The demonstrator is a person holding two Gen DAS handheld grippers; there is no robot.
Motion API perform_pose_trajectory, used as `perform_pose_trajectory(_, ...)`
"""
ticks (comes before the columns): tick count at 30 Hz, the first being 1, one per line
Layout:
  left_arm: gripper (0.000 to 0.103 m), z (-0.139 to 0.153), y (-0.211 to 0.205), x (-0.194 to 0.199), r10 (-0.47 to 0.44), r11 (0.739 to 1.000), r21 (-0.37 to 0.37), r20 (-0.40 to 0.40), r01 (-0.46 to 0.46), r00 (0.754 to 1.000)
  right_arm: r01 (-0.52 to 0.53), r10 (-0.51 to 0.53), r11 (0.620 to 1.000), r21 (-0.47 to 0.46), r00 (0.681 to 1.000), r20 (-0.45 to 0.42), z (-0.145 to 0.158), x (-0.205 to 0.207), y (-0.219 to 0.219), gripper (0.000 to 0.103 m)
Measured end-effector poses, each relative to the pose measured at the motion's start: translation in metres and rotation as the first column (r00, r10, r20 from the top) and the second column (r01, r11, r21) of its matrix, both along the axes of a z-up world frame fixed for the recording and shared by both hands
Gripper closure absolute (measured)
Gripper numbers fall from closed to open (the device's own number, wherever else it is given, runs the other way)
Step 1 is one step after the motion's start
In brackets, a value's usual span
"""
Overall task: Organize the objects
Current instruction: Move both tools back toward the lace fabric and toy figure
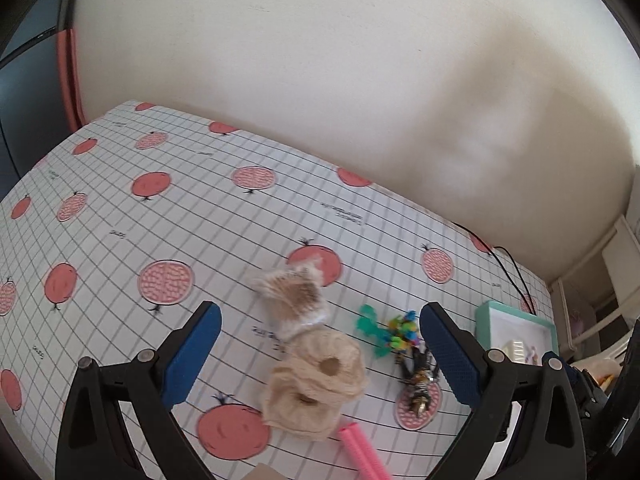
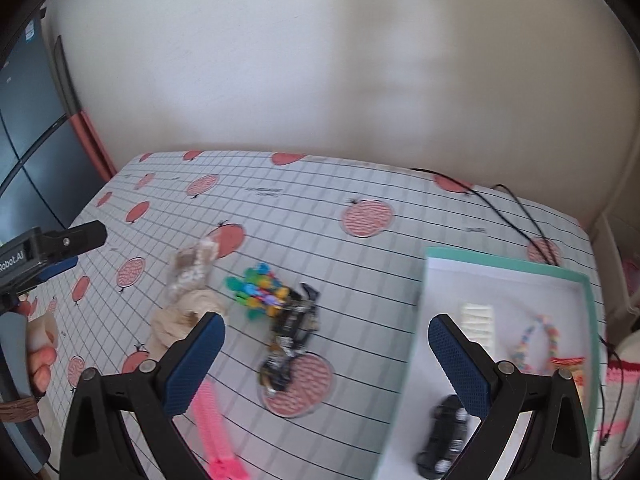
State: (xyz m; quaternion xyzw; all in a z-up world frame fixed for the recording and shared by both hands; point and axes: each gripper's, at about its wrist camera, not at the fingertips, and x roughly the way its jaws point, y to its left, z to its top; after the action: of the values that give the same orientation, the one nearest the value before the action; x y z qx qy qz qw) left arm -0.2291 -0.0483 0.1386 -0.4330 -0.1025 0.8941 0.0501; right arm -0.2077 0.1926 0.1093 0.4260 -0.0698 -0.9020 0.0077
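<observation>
A beige scrunchie (image 1: pixel 316 384) lies on the tablecloth between my left gripper's (image 1: pixel 320 344) open jaws, with a clear pack of toothpicks (image 1: pixel 290 300) just beyond it. A colourful beaded toy (image 1: pixel 396 332), a black metal trinket (image 1: pixel 418 384) and a pink comb (image 1: pixel 362 452) lie nearby. My right gripper (image 2: pixel 326 354) is open and empty above the table, over the black trinket (image 2: pixel 290 340) and beaded toy (image 2: pixel 258 290). The mint-rimmed box (image 2: pixel 508 268) at right holds a black toy car (image 2: pixel 444 440), a white piece (image 2: pixel 476 322) and a bead necklace (image 2: pixel 538 340).
The tablecloth (image 2: pixel 320 216) has a grid and red fruit print. A black cable (image 2: pixel 516 216) runs along the far right edge. A wall stands behind the table. A dark screen (image 2: pixel 28 152) is at left. The left gripper (image 2: pixel 52 248) and the hand show at the right view's left edge.
</observation>
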Motion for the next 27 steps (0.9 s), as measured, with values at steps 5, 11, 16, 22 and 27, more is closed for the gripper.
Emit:
perform_pose_trajectory(5,0.004,-0.007,-0.019,-0.006,0.030,1.000,0.007,0.018,-0.031,0.999,-0.008,0.008,1.000,0.014,0.999,0.033,-0.012,-0.011,-0.015,0.000)
perform_pose_trajectory(11,0.004,-0.025,-0.015,-0.011,0.019,1.000,0.010,0.042,-0.019,0.999,0.001,-0.005,0.999,0.035,0.995,0.100,-0.038,-0.022,-0.017,0.000)
perform_pose_trajectory(16,0.003,-0.046,-0.003,-0.015,-0.021,1.000,0.008,0.073,0.021,0.997,0.011,-0.017,0.999,0.040,0.988,0.154,-0.058,-0.027,-0.015,0.000)
perform_pose_trajectory(22,0.003,-0.071,0.010,-0.017,-0.048,0.998,-0.027,0.130,0.052,0.990,0.006,-0.010,1.000,0.024,0.981,0.193,-0.075,-0.031,-0.015,0.000)
perform_pose_trajectory(27,0.003,-0.087,0.018,-0.017,-0.060,0.996,-0.051,0.171,0.070,0.983,0.003,-0.009,1.000,0.025,0.978,0.209,-0.082,-0.032,-0.017,0.001)
